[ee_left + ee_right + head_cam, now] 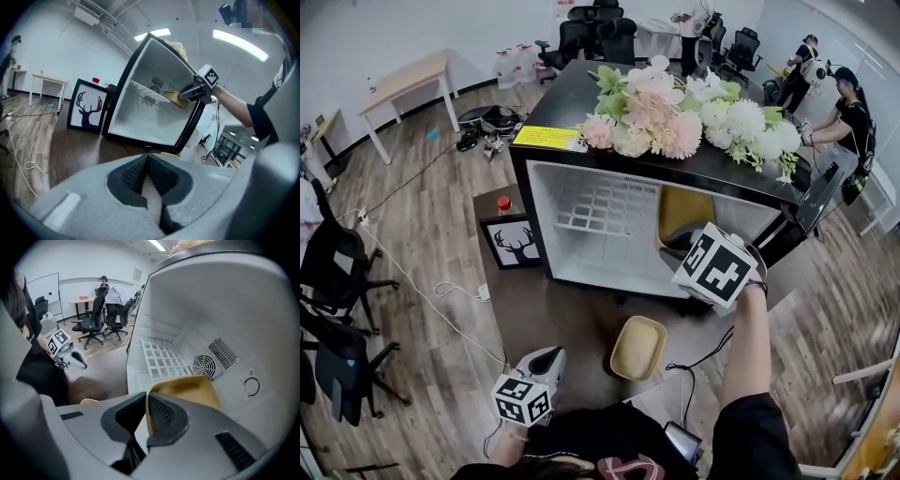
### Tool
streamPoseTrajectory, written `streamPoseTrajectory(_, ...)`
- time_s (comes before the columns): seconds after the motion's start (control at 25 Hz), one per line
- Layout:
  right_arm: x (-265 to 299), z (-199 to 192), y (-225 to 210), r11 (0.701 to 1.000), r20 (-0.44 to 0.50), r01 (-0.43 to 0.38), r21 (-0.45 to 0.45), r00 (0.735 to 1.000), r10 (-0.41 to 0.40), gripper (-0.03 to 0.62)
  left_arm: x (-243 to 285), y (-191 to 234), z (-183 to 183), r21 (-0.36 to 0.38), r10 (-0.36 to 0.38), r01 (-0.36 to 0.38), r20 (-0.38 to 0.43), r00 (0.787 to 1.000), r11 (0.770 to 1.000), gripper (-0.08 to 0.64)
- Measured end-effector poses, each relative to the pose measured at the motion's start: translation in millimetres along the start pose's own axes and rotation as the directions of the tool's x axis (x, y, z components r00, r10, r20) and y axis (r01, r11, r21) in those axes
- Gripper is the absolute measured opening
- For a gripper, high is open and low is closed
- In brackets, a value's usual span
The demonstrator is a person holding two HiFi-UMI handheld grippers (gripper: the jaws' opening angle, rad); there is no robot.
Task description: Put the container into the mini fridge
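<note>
The mini fridge [539, 187] stands open on the low brown table, its white inside facing me. My right gripper [694, 246] is shut on the rim of a yellow container [680, 211] and holds it inside the fridge's right half. The right gripper view shows the jaws [146, 404] pinching the container's [187, 387] wall, with the wire shelf [161, 363] and a fan vent behind. My left gripper [549, 356] hangs low near my body, shut with nothing in it [147, 161]. A second yellow dish [638, 348] lies on the table before the fridge.
Artificial flowers [684, 117] lie on the fridge top. A framed deer picture [511, 242] leans at the fridge's left, with a red-capped item [503, 202] behind it. Cables cross the floor, office chairs [337, 281] stand at left, and people sit at the back right.
</note>
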State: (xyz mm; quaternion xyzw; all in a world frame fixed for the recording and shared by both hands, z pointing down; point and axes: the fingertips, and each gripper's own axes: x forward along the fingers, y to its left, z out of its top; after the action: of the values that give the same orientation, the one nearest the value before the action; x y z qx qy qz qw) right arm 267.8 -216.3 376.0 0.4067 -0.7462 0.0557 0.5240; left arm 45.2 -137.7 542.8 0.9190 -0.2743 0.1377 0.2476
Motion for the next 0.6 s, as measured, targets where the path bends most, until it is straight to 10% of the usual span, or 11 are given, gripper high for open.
streamPoseTrajectory(0.6,10.5,-3.6,-29.5,1.0,-0.011,-0.017,0.016,1.0,0.017,0.028,-10.9,22.2,9.2,-0.018,0.096,-0.095,0.041,0.995,0.995,0.009)
